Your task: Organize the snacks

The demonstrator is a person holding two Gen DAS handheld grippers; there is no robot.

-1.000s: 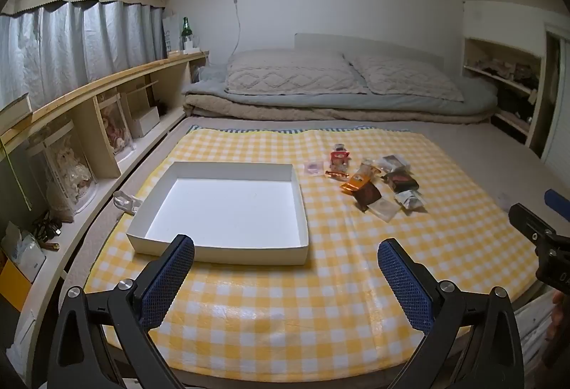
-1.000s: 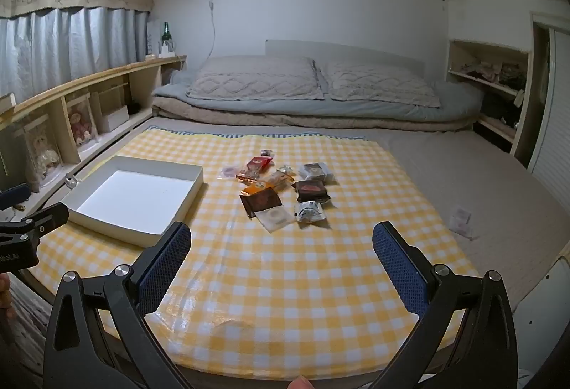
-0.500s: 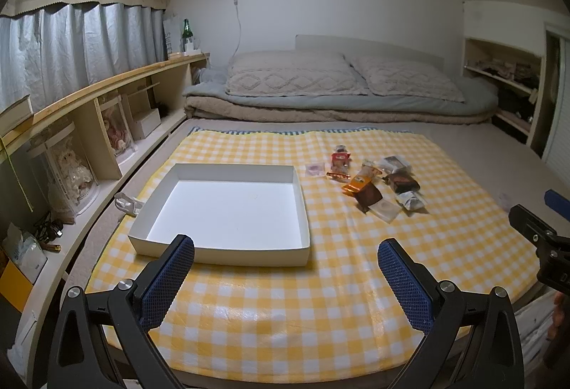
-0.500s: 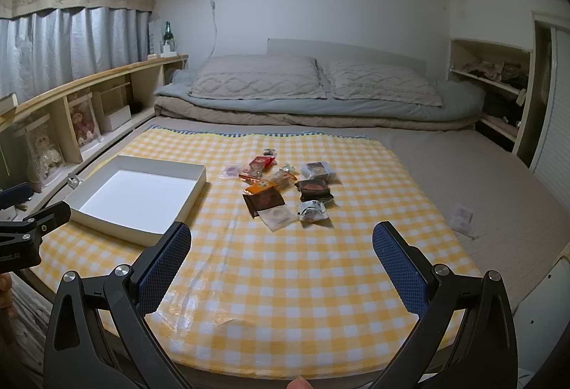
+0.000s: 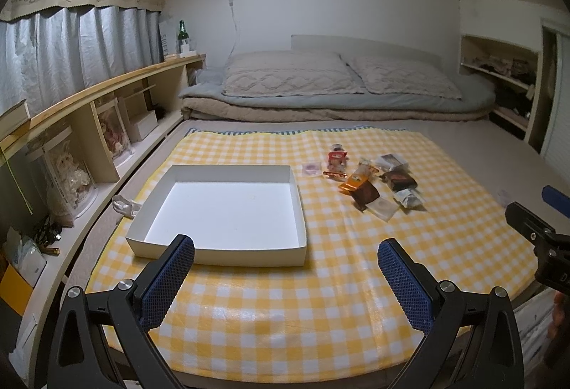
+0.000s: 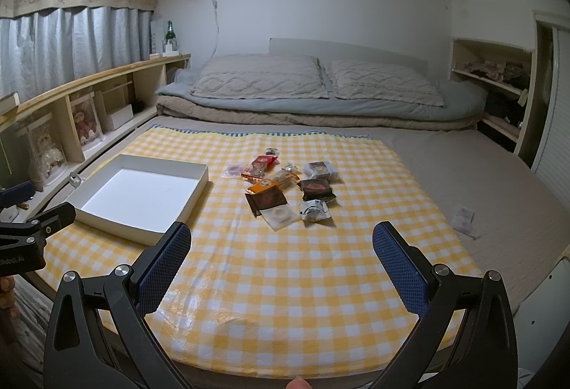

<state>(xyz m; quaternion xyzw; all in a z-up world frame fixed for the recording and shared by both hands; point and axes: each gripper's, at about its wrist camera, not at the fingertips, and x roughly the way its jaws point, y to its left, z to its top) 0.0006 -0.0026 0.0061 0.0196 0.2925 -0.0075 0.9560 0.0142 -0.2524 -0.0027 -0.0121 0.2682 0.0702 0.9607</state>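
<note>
Yellow-and-white checked cloth [image 5: 285, 300] is seen from the left wrist, spread over the bed, with two quilted beige pillows [image 5: 338, 79] beyond it. A shallow white cardboard box [image 5: 228, 248] lies on the cloth, just ahead of the left gripper [image 5: 286, 264], whose jaws are spread wide and hold nothing. A loose pile of small wrapped snacks [image 5: 370, 182] is set to the right of the box, apart from it.

From the right wrist, the snacks [image 6: 285, 189] are seen mid-cloth, unobstructed: red, orange, brown and clear packets, some overlapping. The right gripper [image 6: 281, 252] is held wide open and empty, well short of them.
</note>
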